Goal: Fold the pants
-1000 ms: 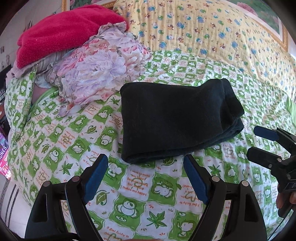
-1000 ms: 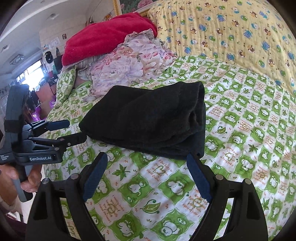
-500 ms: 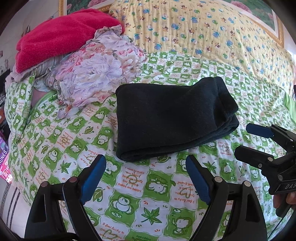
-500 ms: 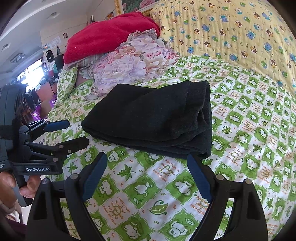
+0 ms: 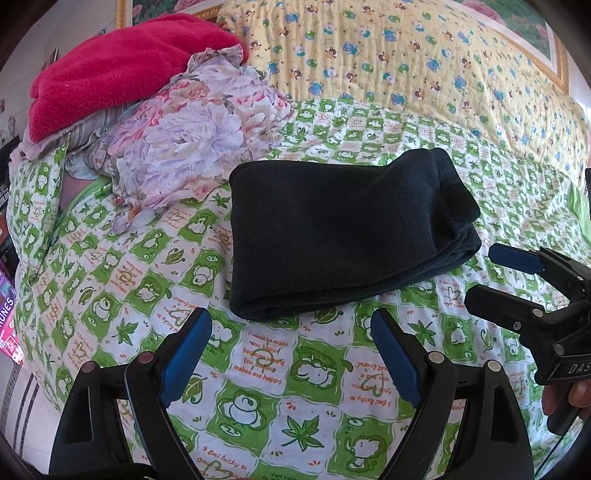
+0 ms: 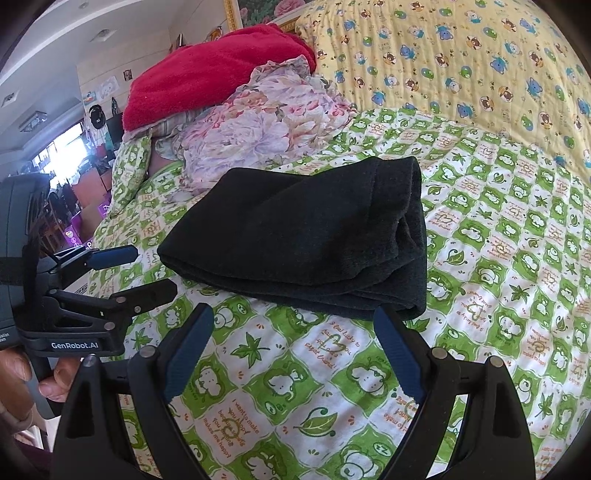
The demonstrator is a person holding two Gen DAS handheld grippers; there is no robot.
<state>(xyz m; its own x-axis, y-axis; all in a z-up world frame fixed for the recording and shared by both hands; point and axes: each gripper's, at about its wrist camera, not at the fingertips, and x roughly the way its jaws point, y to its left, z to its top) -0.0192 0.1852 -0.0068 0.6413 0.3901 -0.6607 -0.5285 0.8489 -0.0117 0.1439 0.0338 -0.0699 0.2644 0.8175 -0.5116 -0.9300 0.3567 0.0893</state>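
Setting: home bedroom.
Evidence: bed under a green cartoon quilt (image 5: pixel 258 369), yellow bear-print blanket (image 5: pixel 406 66), heaped red towel (image 5: pixel 110 66), framed picture (image 6: pixel 258 11).

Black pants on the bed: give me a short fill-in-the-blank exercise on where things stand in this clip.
1. The black pants lie ____ into a compact bundle on the green checked quilt.
2. The left gripper and the right gripper both have their fingers ____.
3. Neither gripper holds ____.
4. Behind the pants, a floral cloth lies under a ____ blanket.

Missing words: folded; open; anything; red
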